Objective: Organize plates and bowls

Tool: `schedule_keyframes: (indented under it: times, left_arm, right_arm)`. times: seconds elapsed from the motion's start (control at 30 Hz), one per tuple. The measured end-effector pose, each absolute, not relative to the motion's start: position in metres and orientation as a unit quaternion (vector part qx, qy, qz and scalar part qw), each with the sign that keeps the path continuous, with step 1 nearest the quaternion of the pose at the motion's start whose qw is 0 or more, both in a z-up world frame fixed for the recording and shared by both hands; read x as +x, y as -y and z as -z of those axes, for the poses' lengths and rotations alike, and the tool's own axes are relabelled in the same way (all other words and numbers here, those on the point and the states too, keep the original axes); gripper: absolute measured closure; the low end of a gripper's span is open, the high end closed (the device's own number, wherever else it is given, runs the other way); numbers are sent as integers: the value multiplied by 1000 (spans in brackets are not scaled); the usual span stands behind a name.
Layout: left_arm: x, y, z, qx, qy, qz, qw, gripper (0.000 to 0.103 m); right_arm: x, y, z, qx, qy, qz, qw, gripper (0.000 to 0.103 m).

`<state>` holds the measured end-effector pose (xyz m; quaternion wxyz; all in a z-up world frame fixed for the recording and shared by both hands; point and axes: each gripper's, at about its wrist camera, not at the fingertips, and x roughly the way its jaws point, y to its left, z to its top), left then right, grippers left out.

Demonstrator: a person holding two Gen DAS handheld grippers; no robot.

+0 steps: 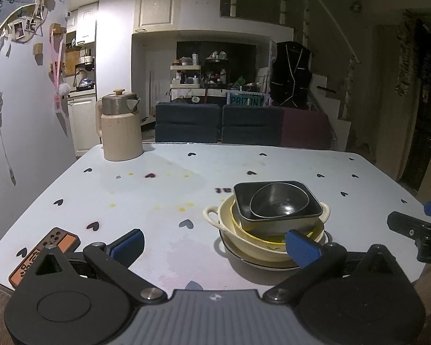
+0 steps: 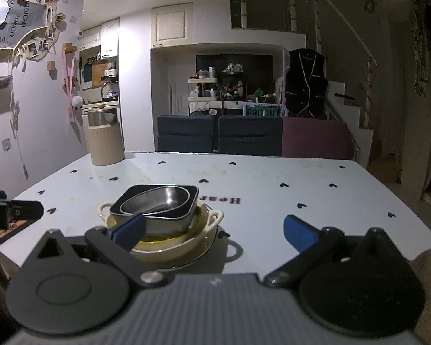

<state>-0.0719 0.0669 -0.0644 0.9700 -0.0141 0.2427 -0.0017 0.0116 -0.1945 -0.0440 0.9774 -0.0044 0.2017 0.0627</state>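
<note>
Left wrist view: kettle (image 1: 119, 128) far behind nested bowls (image 1: 270, 221); both grippers' fingers (image 1: 301, 247) spread, empty.

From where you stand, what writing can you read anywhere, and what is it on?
"Hear", upside down and cut off by the dishes: tablecloth.
"PANDA", repeated: wall poster.
"PAIZON", last letters unsure: teal sign behind the chairs.
Orange card on the table: print unreadable.
</note>
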Motion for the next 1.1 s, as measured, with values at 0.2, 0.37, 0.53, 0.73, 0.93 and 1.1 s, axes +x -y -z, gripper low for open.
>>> schedule_keyframes:
  times: [0.2, 0.37, 0.53, 0.73, 0.93, 1.1]
  left_arm:
    - [-70, -68, 65, -15, -246, 0, 969, 0]
    - [-69, -69, 66, -16, -247, -1, 969, 0]
    - [-69, -69, 66, -15, -247, -1, 969, 0]
    - [-69, -69, 66, -15, -247, -1, 969, 0]
    - [-69, -70, 66, -15, -247, 0, 969, 0]
    - [-69, -71, 66, -15, -247, 0, 969, 0]
  right_arm:
    - [12, 196, 46, -7, -203, -63, 977, 0]
    - [11, 193, 46, -11, -201, -65, 977, 0]
    - [10, 193, 46, -12, -202, -65, 977, 0]
    - [10, 192, 46, -11, -203, -64, 977, 0]
    - [10, 191, 47, -13, -204, -65, 977, 0]
    - [10, 191, 47, -13, -204, -64, 977, 0]
